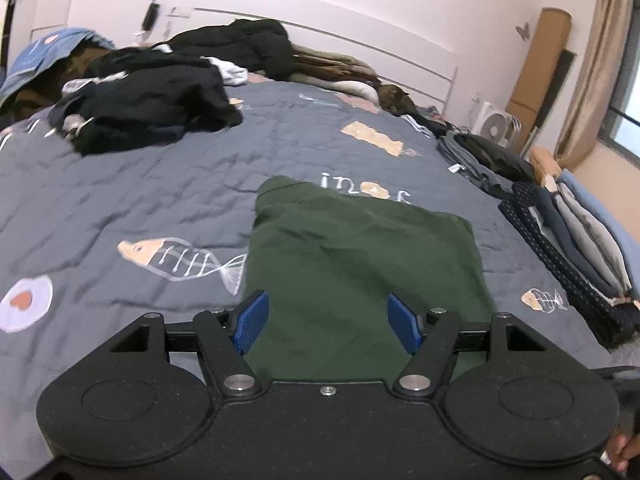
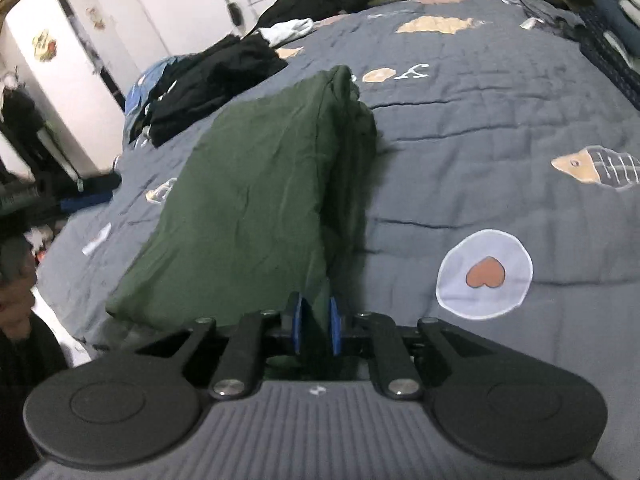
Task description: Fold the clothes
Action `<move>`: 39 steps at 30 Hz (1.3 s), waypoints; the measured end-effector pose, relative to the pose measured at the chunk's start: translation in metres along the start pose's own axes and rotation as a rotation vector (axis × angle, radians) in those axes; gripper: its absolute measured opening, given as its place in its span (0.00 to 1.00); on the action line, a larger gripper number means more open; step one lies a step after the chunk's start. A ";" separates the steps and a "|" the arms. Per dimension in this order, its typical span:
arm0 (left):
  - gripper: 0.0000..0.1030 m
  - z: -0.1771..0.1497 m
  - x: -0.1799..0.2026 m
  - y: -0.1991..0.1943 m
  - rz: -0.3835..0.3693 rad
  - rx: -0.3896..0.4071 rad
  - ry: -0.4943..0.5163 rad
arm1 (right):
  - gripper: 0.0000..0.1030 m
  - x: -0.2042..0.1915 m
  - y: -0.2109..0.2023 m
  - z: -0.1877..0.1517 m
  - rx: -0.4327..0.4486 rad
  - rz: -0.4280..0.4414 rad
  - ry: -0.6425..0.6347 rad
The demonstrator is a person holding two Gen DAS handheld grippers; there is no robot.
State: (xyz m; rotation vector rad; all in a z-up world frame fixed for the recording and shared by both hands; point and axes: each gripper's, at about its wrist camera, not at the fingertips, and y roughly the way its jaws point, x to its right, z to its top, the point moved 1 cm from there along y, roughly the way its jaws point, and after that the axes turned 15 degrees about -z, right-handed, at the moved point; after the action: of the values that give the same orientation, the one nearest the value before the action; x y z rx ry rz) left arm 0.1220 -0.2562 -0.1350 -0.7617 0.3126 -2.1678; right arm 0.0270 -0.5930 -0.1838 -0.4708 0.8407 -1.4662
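A dark green garment (image 1: 360, 264) is lying folded into a rough rectangle on the grey quilted bedspread (image 1: 140, 192), near the bed's near edge.

Left tongs (image 1: 328, 322) are being held spread wide over the garment's near edge; the blue pads (image 1: 251, 322) are standing apart with green cloth seen below them, nothing being pinched. The garment's left edge is running toward 12 o'clock from the left pad, its far edge lying just short of the printed lettering.

Right tongs (image 2: 317, 322) are being pressed together on a raised fold of the same green garment (image 2: 248, 200); cloth is being pinched between the two blue pads (image 2: 335, 324), and the fold is being lifted into a ridge running toward 12 o'clock.

Open bedspread is being left at 9 to 11 o'clock in the left view, up to a pile of black clothes (image 1: 148, 112) at 11 o'clock. A stack of folded clothes (image 1: 576, 240) is lining the bed's edge at 3 o'clock, close beside the garment's right edge. In the right view, bare bedspread (image 2: 500, 140) is being left from 1 to 4 o'clock, printed with a heart circle (image 2: 485, 272). A cat (image 1: 394, 98) is lying at 1 o'clock by the headboard (image 1: 360, 36).
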 end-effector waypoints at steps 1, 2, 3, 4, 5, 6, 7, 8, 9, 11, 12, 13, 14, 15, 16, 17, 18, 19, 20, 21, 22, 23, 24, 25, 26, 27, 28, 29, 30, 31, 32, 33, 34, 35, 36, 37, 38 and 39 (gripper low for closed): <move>0.63 -0.003 -0.004 -0.002 -0.001 0.004 -0.008 | 0.18 0.003 -0.004 0.001 0.008 0.007 0.026; 0.63 -0.005 -0.007 -0.004 -0.004 0.004 -0.016 | 0.19 0.006 -0.009 0.005 0.029 0.015 0.064; 0.63 -0.007 -0.011 -0.006 -0.008 0.004 -0.025 | 0.20 0.010 -0.016 0.009 0.060 0.023 0.102; 0.63 -0.008 -0.013 -0.006 -0.013 0.005 -0.030 | 0.26 0.013 -0.022 0.014 0.095 0.036 0.137; 0.63 -0.008 -0.014 -0.006 -0.019 0.005 -0.030 | 0.29 0.013 -0.028 0.021 0.136 0.058 0.154; 0.63 -0.008 -0.015 -0.005 -0.025 0.006 -0.029 | 0.34 0.010 -0.031 0.030 0.161 0.073 0.150; 0.63 -0.008 -0.015 -0.005 -0.032 0.006 -0.029 | 0.37 0.006 -0.032 0.039 0.184 0.083 0.139; 0.63 -0.009 -0.016 -0.005 -0.042 0.005 -0.029 | 0.38 0.002 -0.031 0.050 0.205 0.098 0.127; 0.63 -0.010 -0.015 -0.004 -0.057 0.003 -0.030 | 0.40 -0.003 -0.028 0.061 0.222 0.124 0.115; 0.63 -0.012 -0.015 -0.003 -0.098 -0.010 -0.037 | 0.42 -0.010 -0.012 0.081 0.224 0.179 0.101; 0.63 -0.012 -0.014 -0.002 -0.126 -0.018 -0.041 | 0.42 -0.014 -0.003 0.090 0.219 0.204 0.094; 0.63 -0.014 -0.013 -0.002 -0.156 -0.026 -0.047 | 0.43 -0.017 0.008 0.099 0.209 0.224 0.085; 0.63 -0.016 -0.013 -0.001 -0.191 -0.032 -0.056 | 0.43 -0.021 0.020 0.105 0.191 0.231 0.072; 0.63 -0.017 -0.011 0.000 -0.231 -0.037 -0.064 | 0.43 -0.025 0.033 0.111 0.172 0.239 0.058; 0.63 -0.018 -0.010 0.001 -0.271 -0.042 -0.072 | 0.43 -0.027 0.045 0.117 0.155 0.249 0.051; 0.63 -0.018 -0.009 0.003 -0.312 -0.050 -0.085 | 0.43 -0.027 0.056 0.121 0.140 0.266 0.057; 0.63 -0.019 -0.009 0.005 -0.353 -0.059 -0.104 | 0.43 -0.027 0.066 0.125 0.128 0.283 0.062; 0.63 -0.020 -0.011 0.009 -0.397 -0.075 -0.134 | 0.43 -0.024 0.072 0.126 0.121 0.298 0.065; 0.63 -0.021 -0.014 0.016 -0.431 -0.098 -0.175 | 0.43 -0.022 0.079 0.128 0.114 0.314 0.068; 0.63 -0.024 -0.018 0.023 -0.455 -0.122 -0.217 | 0.43 -0.020 0.086 0.129 0.108 0.330 0.071; 0.63 -0.026 -0.022 0.029 -0.479 -0.147 -0.259 | 0.43 -0.017 0.093 0.131 0.100 0.337 0.073; 0.63 -0.030 -0.027 0.037 -0.488 -0.176 -0.301 | 0.43 -0.013 0.100 0.133 0.091 0.325 0.074; 0.63 -0.034 -0.033 0.044 -0.482 -0.210 -0.344 | 0.43 -0.009 0.106 0.134 0.080 0.311 0.080; 0.63 -0.038 -0.039 0.050 -0.474 -0.236 -0.381 | 0.43 -0.004 0.111 0.135 0.073 0.298 0.088; 0.63 -0.043 -0.045 0.054 -0.465 -0.251 -0.412 | 0.43 0.003 0.116 0.135 0.073 0.289 0.100; 0.63 -0.045 -0.050 0.056 -0.463 -0.259 -0.435 | 0.43 0.010 0.120 0.136 0.078 0.279 0.113; 0.63 -0.047 -0.053 0.057 -0.467 -0.258 -0.449 | 0.43 0.016 0.124 0.136 0.090 0.270 0.130; 0.63 -0.047 -0.054 0.056 -0.468 -0.257 -0.455 | 0.43 0.021 0.129 0.137 0.093 0.273 0.149; 0.63 -0.046 -0.052 0.055 -0.464 -0.254 -0.450 | 0.43 0.027 0.133 0.137 0.096 0.275 0.169; 0.63 -0.045 -0.051 0.053 -0.463 -0.249 -0.440 | 0.43 0.030 0.137 0.137 0.100 0.272 0.184; 0.63 -0.043 -0.048 0.052 -0.465 -0.243 -0.424 | 0.43 0.032 0.139 0.138 0.102 0.250 0.187; 0.65 -0.042 -0.047 0.051 -0.470 -0.240 -0.417 | 0.44 0.032 0.139 0.140 0.089 0.225 0.191; 0.69 -0.041 -0.047 0.052 -0.474 -0.240 -0.416 | 0.44 0.033 0.136 0.142 0.066 0.237 0.201; 0.70 -0.041 -0.047 0.053 -0.476 -0.241 -0.416 | 0.44 0.033 0.130 0.143 0.056 0.253 0.205; 0.70 -0.041 -0.047 0.053 -0.474 -0.241 -0.415 | 0.44 0.030 0.119 0.145 0.075 0.280 0.196; 0.70 -0.041 -0.047 0.053 -0.473 -0.241 -0.414 | 0.44 0.028 0.108 0.146 0.094 0.307 0.187; 0.70 -0.042 -0.047 0.053 -0.473 -0.241 -0.414 | 0.44 0.025 0.097 0.147 0.109 0.341 0.183; 0.70 -0.041 -0.047 0.052 -0.475 -0.237 -0.417 | 0.46 0.022 0.088 0.148 0.114 0.389 0.188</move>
State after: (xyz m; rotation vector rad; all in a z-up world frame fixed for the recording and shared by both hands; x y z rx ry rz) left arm 0.1518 -0.2553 -0.2107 -1.5208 0.1837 -2.3487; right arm 0.1931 -0.6374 -0.1580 -0.0753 0.9320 -1.1990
